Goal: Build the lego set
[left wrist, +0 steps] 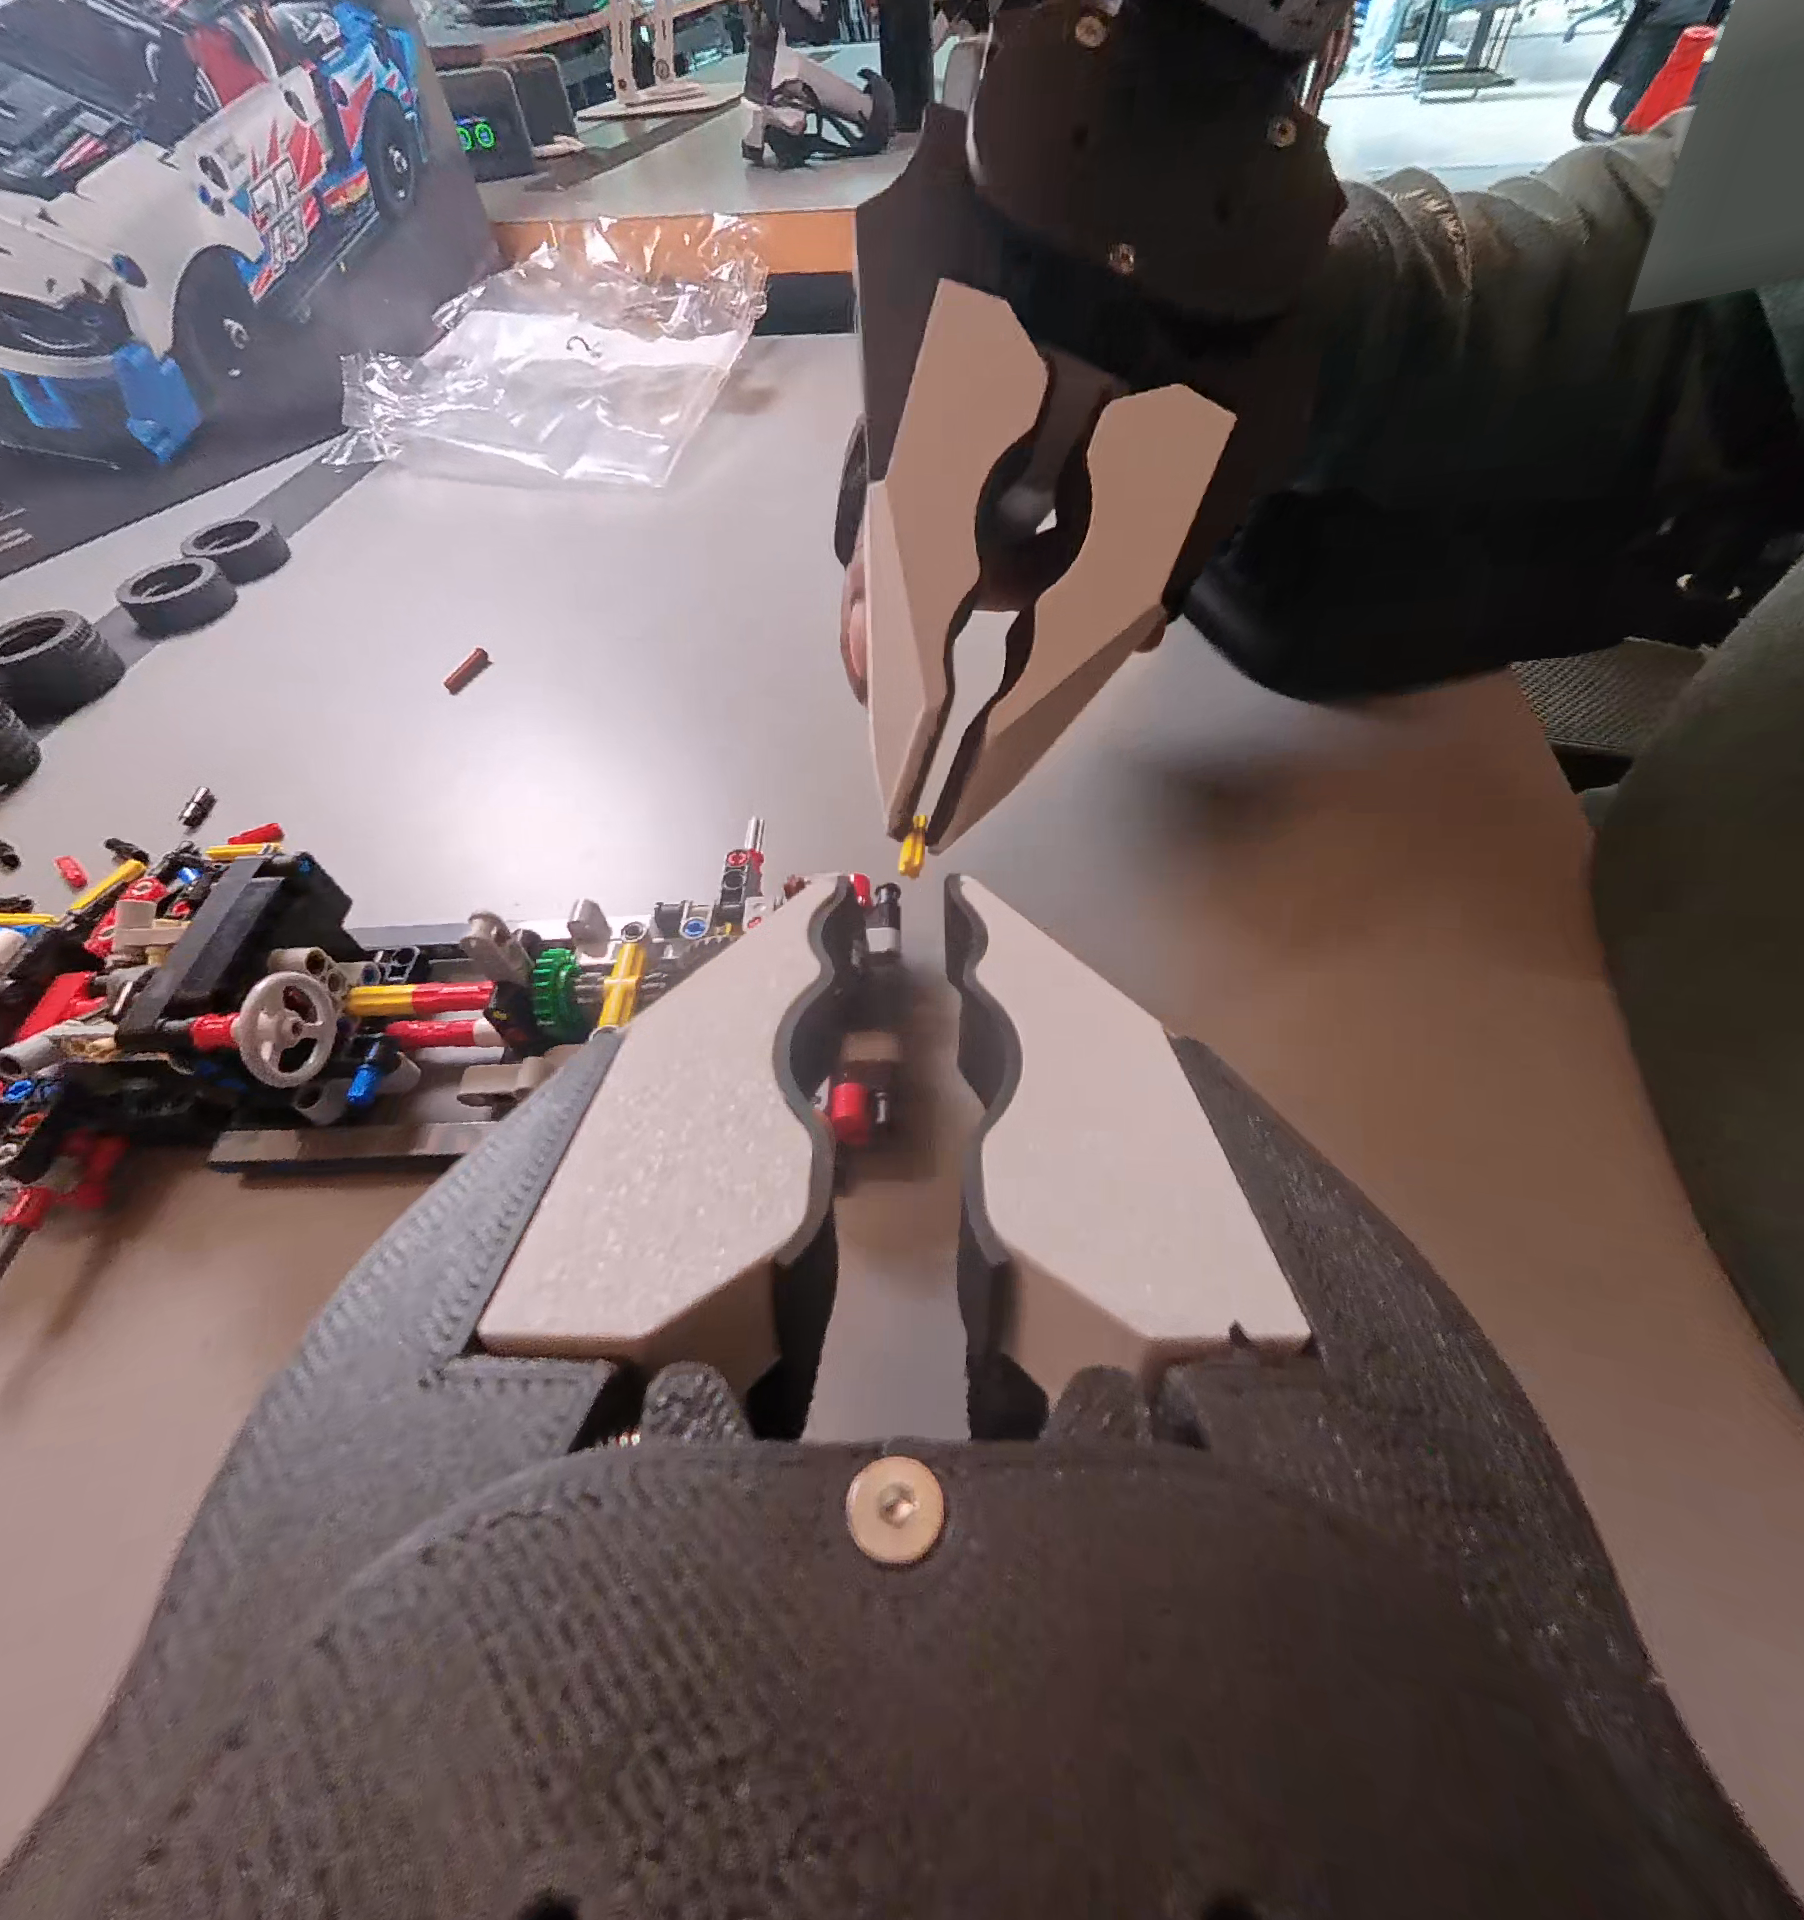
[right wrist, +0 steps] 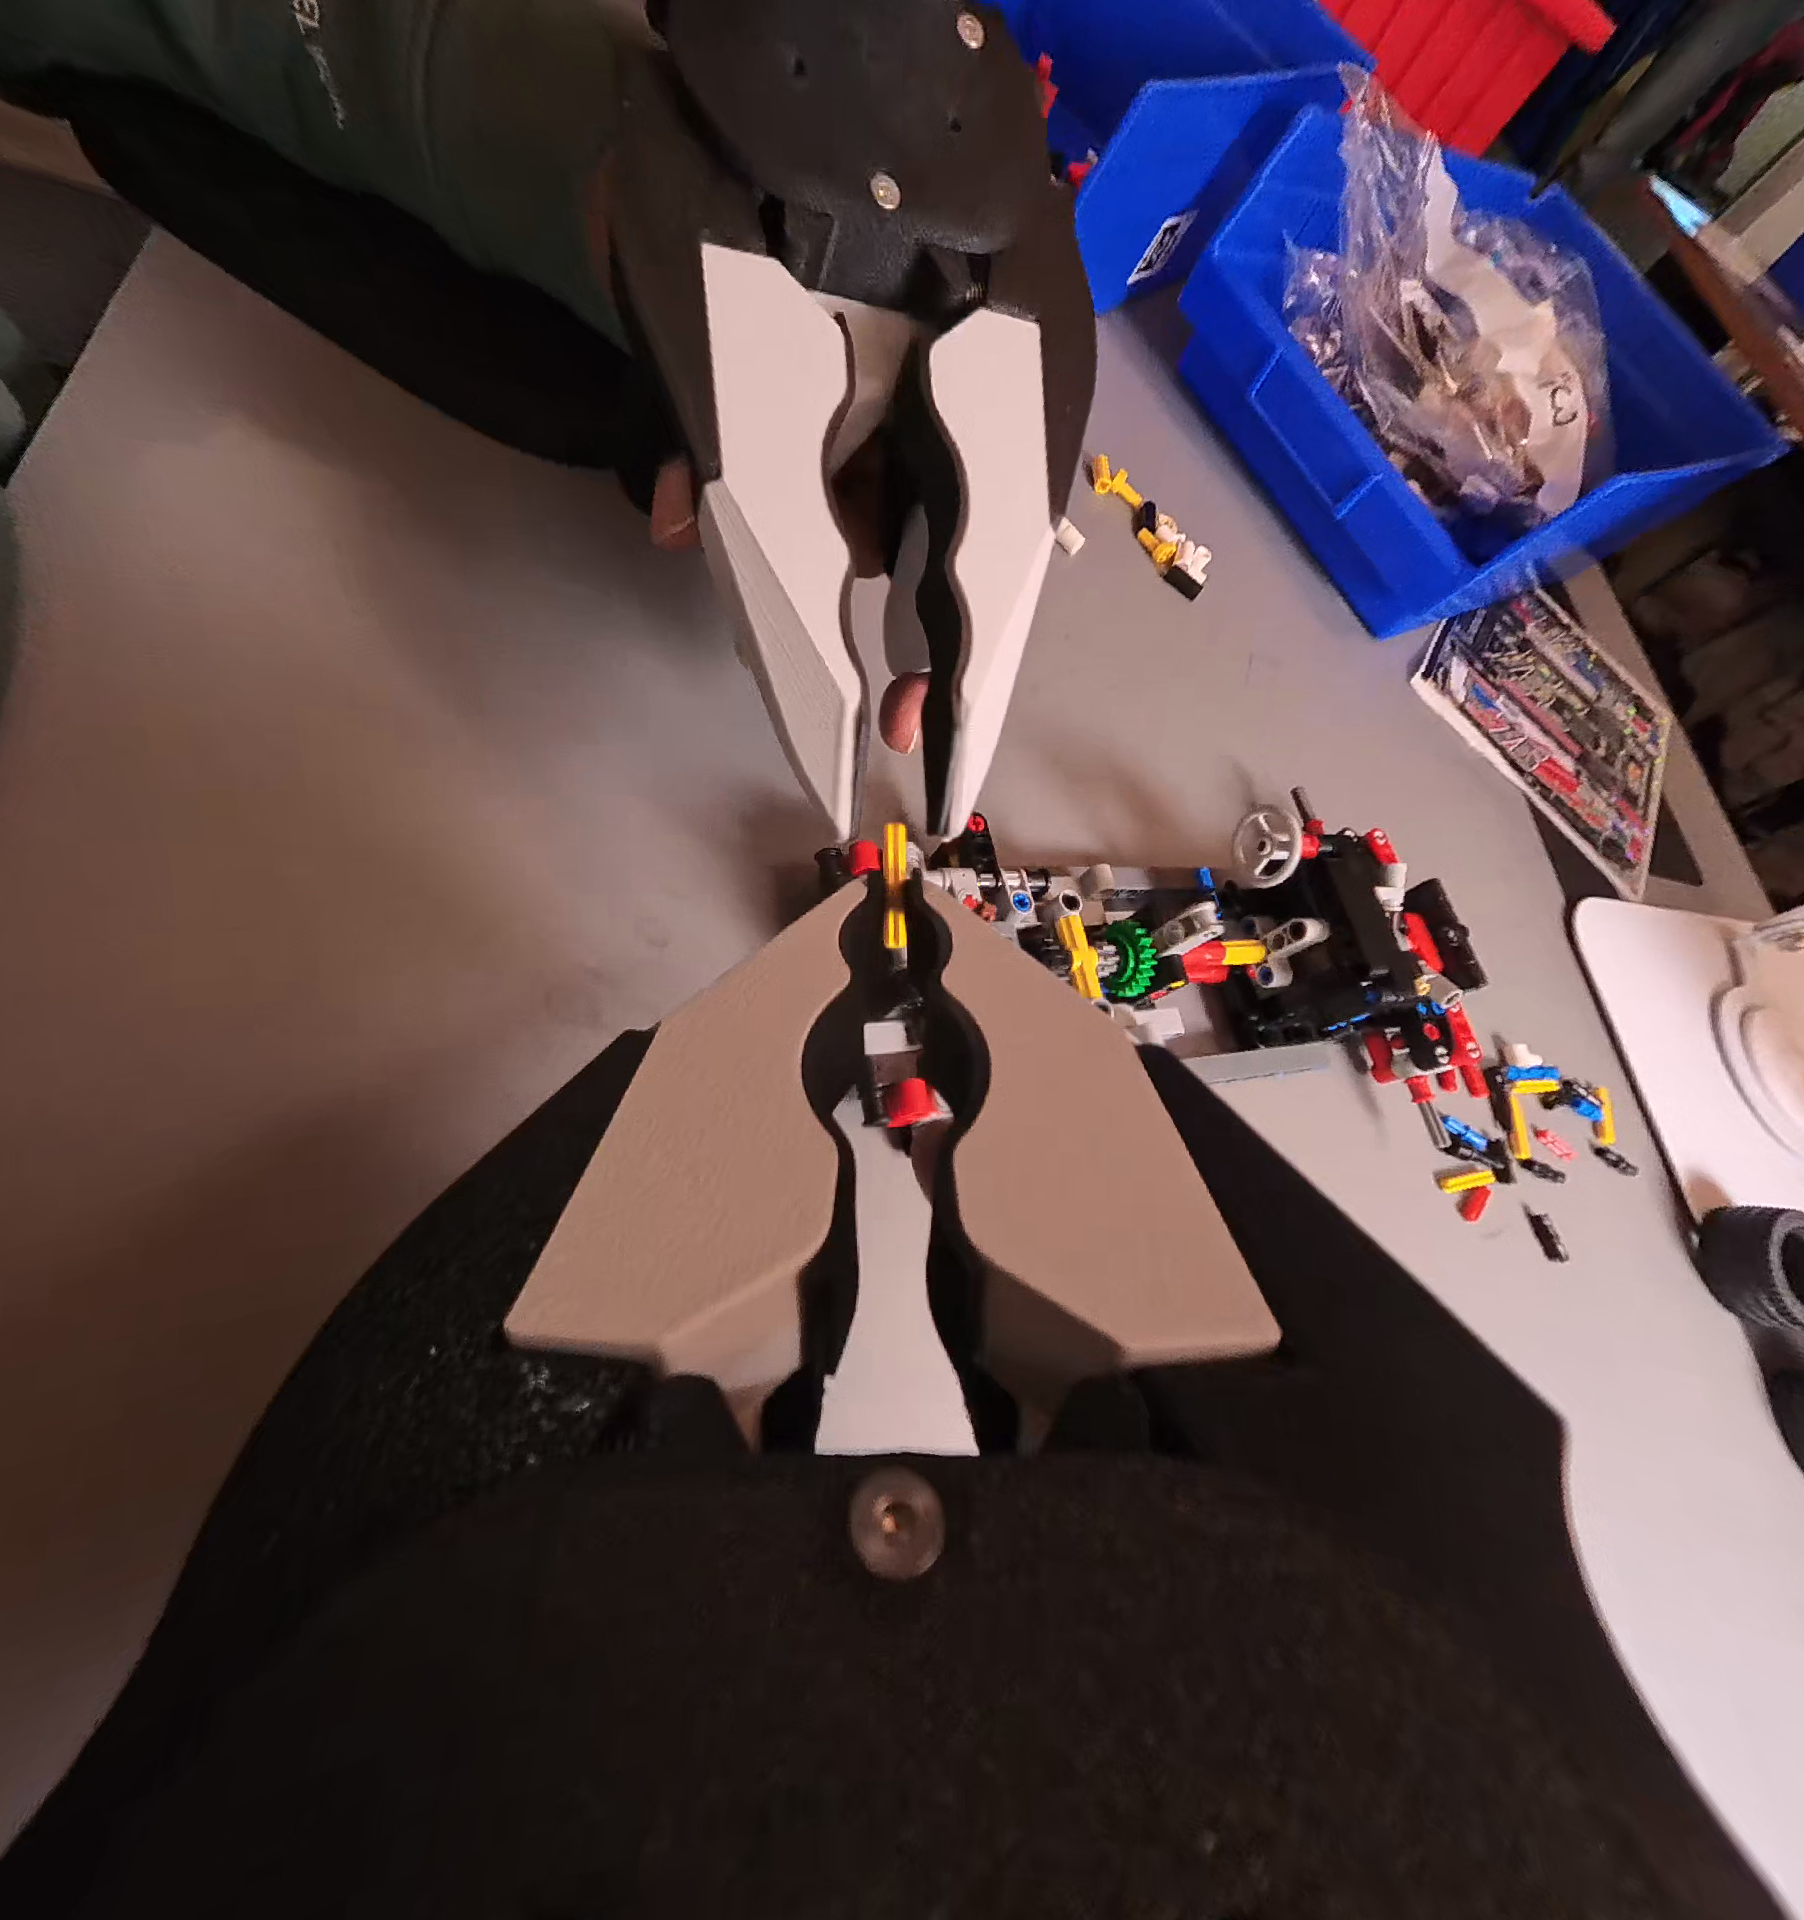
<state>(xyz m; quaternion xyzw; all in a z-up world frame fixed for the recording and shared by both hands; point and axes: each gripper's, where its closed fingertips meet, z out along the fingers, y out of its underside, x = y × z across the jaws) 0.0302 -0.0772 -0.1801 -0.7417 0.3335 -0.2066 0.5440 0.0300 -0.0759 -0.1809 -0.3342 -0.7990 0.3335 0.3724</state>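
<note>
The partly built lego chassis lies on the grey table, black with red, yellow and blue pins and a green gear; it also shows in the right wrist view. My left gripper is open, its fingers on either side of the chassis's near end, where a red and a black-and-grey piece show in the gap. My right gripper is shut on a small yellow pin and holds it just above that end. From the left wrist view the right gripper comes down from above with the yellow pin at its tips. The left gripper faces it.
Several black tyres, an empty plastic bag, the set's box and a brown pin lie at the left. Blue bins with bagged parts, a booklet, loose pins and a tyre lie at the right. Less than 4 cm separates the two grippers' tips.
</note>
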